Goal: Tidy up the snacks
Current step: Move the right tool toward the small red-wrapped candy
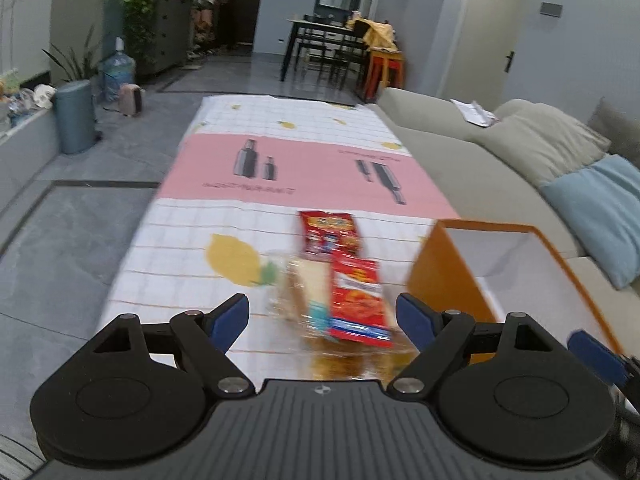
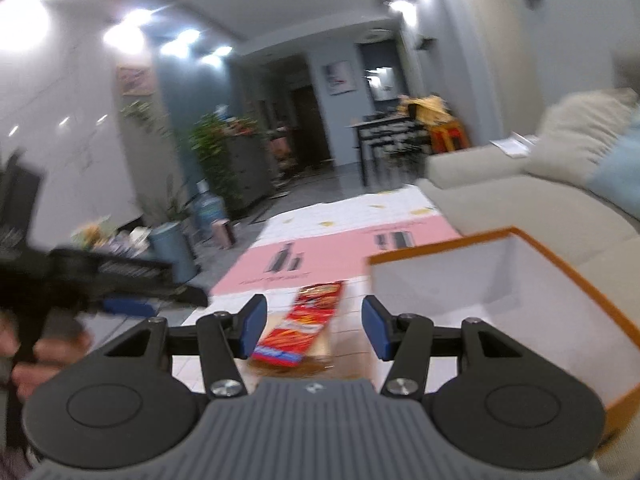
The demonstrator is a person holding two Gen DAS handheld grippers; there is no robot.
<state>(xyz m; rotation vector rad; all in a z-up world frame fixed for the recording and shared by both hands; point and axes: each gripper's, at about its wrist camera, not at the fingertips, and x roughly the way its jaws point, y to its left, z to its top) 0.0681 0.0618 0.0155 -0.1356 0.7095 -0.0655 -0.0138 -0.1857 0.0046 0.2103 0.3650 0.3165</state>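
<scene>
On checked cloth (image 1: 180,240): glossy red packet (image 1: 358,300), orange-walled box (image 1: 448,276).

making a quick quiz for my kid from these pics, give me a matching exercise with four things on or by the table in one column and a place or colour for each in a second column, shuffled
Things:
1. orange box
2. bread pack
3. far red snack bag
4. near red snack bag

Descriptions:
A. lies partly on top of the bread
B. clear wrapper, pale slices inside
C. white inside, open top, on the sofa side of the table
D. lies alone, close to the pink band of the tablecloth

Pairs: 1-C, 2-B, 3-D, 4-A
</scene>
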